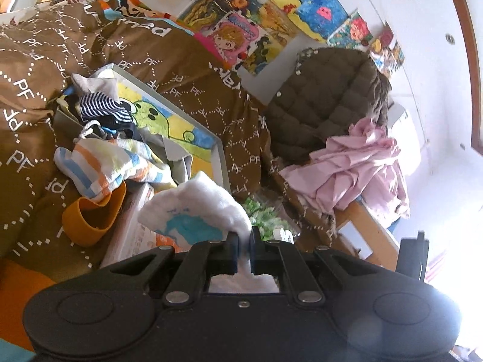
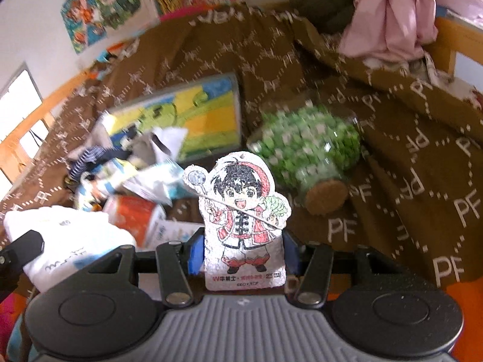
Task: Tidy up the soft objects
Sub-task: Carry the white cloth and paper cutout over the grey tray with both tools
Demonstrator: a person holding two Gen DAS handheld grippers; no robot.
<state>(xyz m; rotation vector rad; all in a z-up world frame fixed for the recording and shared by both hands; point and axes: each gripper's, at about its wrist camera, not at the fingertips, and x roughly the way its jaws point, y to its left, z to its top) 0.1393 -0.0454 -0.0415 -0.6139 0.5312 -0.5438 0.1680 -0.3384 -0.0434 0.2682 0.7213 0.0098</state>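
My left gripper [image 1: 244,241] is shut on a white fluffy cloth with a blue print [image 1: 193,211], held above the bed; the same cloth shows at the left of the right wrist view [image 2: 66,235]. My right gripper [image 2: 241,250] is shut on a flat white plush cutout of a cartoon boy in red [image 2: 241,211], held upright between the jaws. A pile of soft things lies on a framed cartoon picture [image 1: 169,120]: a striped navy sock [image 1: 102,107] and a pastel striped cloth bag [image 1: 99,163].
A brown patterned duvet [image 1: 45,69] covers the bed. An orange cup [image 1: 90,220] lies by the pile. A glass jar of green bits with a cork [image 2: 305,154] lies on the duvet. A brown puffer jacket [image 1: 326,99] and pink garment [image 1: 356,169] hang at the bed end.
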